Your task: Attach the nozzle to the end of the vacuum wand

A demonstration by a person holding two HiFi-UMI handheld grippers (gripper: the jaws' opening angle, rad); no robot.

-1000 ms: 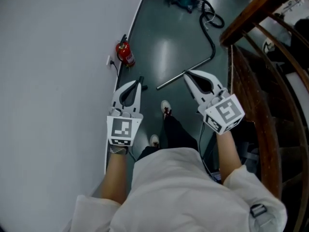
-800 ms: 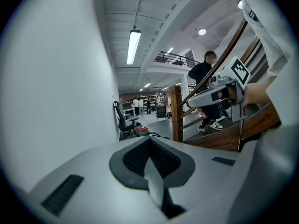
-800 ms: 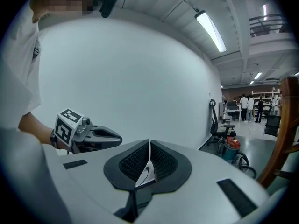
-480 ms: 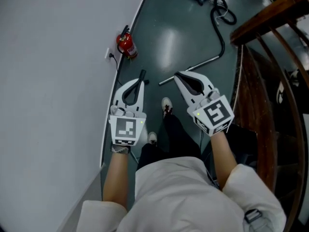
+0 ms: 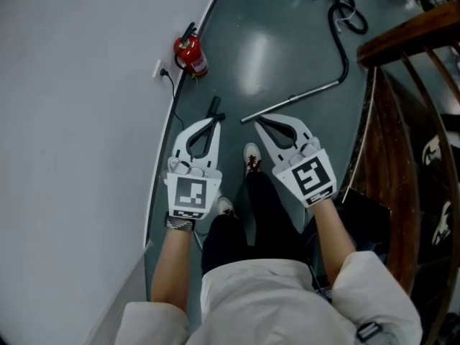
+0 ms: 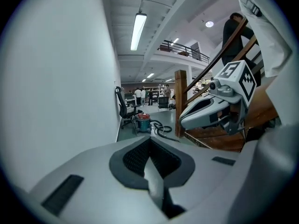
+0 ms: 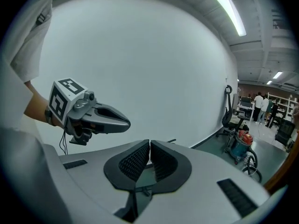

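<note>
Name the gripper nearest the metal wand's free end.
The right gripper, tip beside the wand's end in the head view; the left gripper sits by the black nozzle.

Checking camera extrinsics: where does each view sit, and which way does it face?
Head view: on the person's head, looking steeply down at the floor with the vacuum wand; forearms, legs, left gripper and right gripper show.
Left gripper view: rides the left gripper, faces down the hall over its shut jaws; right gripper shows at right.
Right gripper view: rides the right gripper, faces the white wall; left gripper shows at left.
Shared: both gripper views show the vacuum canister.
</note>
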